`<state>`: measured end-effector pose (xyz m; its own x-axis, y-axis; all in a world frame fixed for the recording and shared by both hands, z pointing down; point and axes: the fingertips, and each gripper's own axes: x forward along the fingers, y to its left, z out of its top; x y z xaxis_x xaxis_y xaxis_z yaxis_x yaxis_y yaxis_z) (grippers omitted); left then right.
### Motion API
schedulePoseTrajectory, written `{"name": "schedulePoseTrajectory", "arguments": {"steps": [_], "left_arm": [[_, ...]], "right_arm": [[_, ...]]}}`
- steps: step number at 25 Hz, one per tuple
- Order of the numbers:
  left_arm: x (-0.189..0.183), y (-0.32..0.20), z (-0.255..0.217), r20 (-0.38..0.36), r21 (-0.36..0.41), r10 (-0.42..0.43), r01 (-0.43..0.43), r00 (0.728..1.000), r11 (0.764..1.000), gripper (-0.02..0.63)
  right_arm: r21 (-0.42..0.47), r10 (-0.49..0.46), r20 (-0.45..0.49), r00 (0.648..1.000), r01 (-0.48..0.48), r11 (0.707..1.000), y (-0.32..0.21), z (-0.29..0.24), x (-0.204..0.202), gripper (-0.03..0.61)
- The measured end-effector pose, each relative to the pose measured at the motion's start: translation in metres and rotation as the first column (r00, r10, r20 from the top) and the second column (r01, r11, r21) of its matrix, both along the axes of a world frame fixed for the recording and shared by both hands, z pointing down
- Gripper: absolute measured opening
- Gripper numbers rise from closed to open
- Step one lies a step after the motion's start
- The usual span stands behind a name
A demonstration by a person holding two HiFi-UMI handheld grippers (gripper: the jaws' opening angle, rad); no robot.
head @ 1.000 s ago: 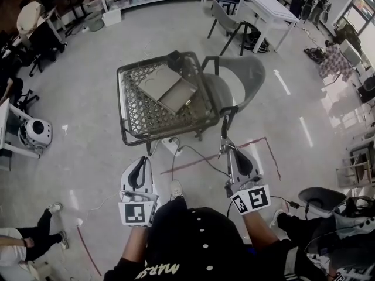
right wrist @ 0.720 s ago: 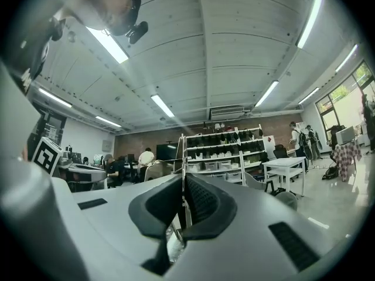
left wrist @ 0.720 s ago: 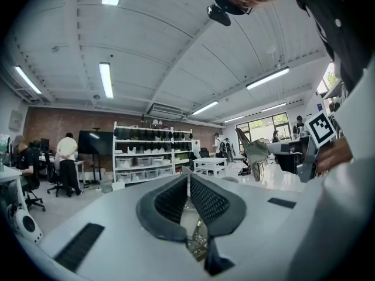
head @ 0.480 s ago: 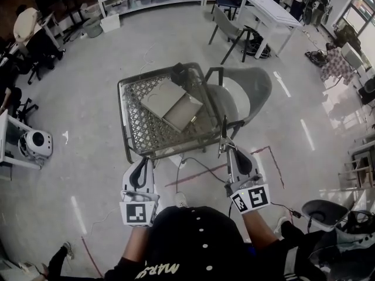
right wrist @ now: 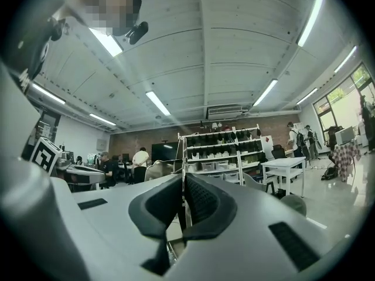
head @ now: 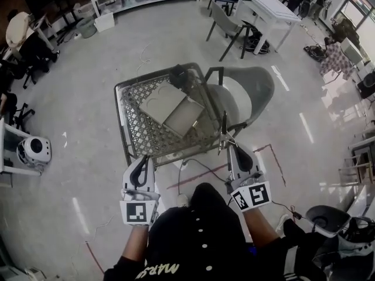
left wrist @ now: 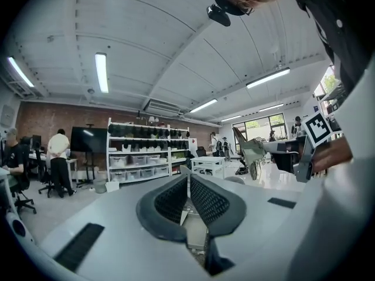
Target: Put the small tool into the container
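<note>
Far left of the mesh basket point(head: 140, 127), a white round machine point(head: 32, 151) sits on the floor, well apart from it. Next across is the left gripper point(head: 143, 159), held at the basket's near left corner. Its jaws are clenched tip to tip and there's nothing between them in the left gripper view.

Now the basket itself. The container point(head: 174, 107), a flat beige case lying open, rests inside it toward the far right side. A dark object point(head: 177, 74) sits at the basket's far corner, just beyond the case.

On to the basket's near right corner, and there's the small tool point(head: 223, 133), a thin metal piece. It's outside the basket and not in the container. It sticks forward out of the right gripper point(head: 229, 149), whose jaws are grasping it, the pads pressed on the slim shaft in the right gripper view. Whether the tool's tip touches the basket rim, the head view doesn't settle.

A grey chair point(head: 249, 89) stands right against the basket's right side. Past the basket at the far right stands a white table point(head: 266, 7).
</note>
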<state>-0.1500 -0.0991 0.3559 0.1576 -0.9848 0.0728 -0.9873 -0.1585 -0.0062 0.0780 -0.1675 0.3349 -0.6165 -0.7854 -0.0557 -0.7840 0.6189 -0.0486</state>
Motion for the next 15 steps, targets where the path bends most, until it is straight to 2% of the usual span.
{"name": "schedulePoseTrajectory", "arguments": {"steps": [5, 15], "left_arm": [[0.002, -0.027, 0.011, -0.01, -0.029, -0.008, 0.008, 1.0, 1.0, 0.038], [-0.006, -0.124, 0.001, 0.01, 0.006, -0.072, 0.072, 0.997, 0.997, 0.038]], "right_arm": [[-0.009, -0.009, 0.003, 1.0, 0.009, 1.0, -0.033, 0.006, -0.002, 0.018], [0.007, -0.07, 0.002, 0.998, 0.07, 0.998, -0.141, 0.003, -0.014, 0.018]]}}
